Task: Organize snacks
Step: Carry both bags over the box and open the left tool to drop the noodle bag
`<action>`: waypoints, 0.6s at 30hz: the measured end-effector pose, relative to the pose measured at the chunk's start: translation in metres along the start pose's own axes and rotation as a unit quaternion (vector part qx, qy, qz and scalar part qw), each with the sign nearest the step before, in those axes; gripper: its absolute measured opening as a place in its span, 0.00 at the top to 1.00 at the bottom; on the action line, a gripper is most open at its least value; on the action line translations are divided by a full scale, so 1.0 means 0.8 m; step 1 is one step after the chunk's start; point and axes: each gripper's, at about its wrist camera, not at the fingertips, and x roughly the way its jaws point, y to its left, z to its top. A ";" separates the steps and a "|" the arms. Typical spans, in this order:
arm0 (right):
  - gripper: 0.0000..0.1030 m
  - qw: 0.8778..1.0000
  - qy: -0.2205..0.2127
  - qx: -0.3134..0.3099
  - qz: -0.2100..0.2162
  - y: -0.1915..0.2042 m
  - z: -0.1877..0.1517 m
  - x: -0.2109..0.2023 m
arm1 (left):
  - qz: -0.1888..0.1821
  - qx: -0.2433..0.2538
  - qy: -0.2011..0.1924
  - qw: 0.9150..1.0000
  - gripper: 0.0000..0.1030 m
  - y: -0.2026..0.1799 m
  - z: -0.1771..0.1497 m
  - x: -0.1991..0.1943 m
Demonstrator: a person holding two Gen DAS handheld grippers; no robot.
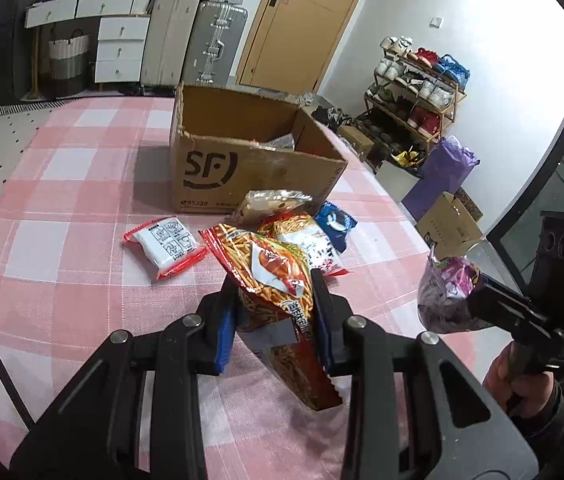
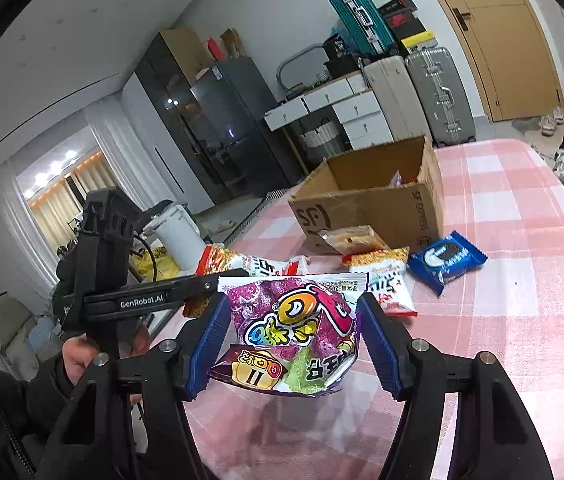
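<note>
My left gripper [image 1: 273, 284] is shut on a red-orange bag of noodle sticks [image 1: 269, 264], lifted off the pink checked tablecloth [image 1: 61, 200]. My right gripper [image 2: 293, 300] is shut on a puffy purple snack bag [image 2: 294, 328], which hangs above the cloth. That bag [image 1: 446, 296] also shows at the right of the left wrist view. An open cardboard box [image 1: 257, 176] marked SF stands beyond, with some packets inside. In front of it lie a tan bread pack [image 1: 269, 204], a red-and-white bag [image 1: 306, 240], a blue cookie packet [image 1: 336, 224] and a white packet with red edges [image 1: 163, 248].
The right wrist view shows the box [image 2: 382, 208] and blue packet [image 2: 446, 260], with the left gripper [image 2: 209, 292] and a hand at left. The table's right edge drops to a floor with a shoe rack [image 1: 414, 100] and boxes. Suitcases [image 1: 217, 44] and drawers stand by the far wall.
</note>
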 end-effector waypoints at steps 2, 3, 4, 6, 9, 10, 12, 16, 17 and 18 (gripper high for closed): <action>0.36 1.000 -0.008 -0.004 0.002 0.007 0.004 -0.008 | 0.005 0.001 -0.006 1.000 0.72 -0.006 0.003 -0.014; 0.36 1.000 -0.012 -0.006 0.004 0.012 0.006 -0.012 | 0.013 0.000 -0.006 1.000 0.72 -0.006 0.005 -0.020; 0.36 1.000 -0.016 -0.010 0.005 0.016 0.008 -0.017 | 0.024 -0.003 -0.003 1.000 0.72 -0.007 0.006 -0.024; 0.36 0.999 -0.025 -0.022 0.000 0.026 0.014 -0.025 | 0.041 -0.011 0.006 0.999 0.72 -0.009 0.010 -0.031; 0.36 0.999 -0.039 -0.035 -0.004 0.036 0.024 -0.039 | 0.042 -0.014 0.002 0.999 0.72 -0.010 0.018 -0.043; 0.36 0.998 -0.041 -0.039 -0.007 0.038 0.026 -0.042 | 0.044 -0.014 -0.002 0.999 0.72 -0.011 0.019 -0.048; 0.36 0.998 -0.039 -0.042 -0.015 0.039 0.031 -0.044 | 0.041 -0.013 -0.007 0.999 0.72 -0.014 0.023 -0.057; 0.36 0.999 -0.028 -0.030 -0.031 0.033 0.039 -0.041 | 0.040 -0.004 -0.013 0.999 0.72 -0.020 0.033 -0.070; 0.36 0.999 -0.029 -0.026 -0.030 0.030 0.042 -0.040 | 0.040 -0.002 -0.013 0.999 0.72 -0.020 0.037 -0.073; 0.36 0.999 -0.030 -0.025 -0.030 0.029 0.044 -0.040 | 0.039 -0.001 -0.012 0.999 0.72 -0.021 0.042 -0.072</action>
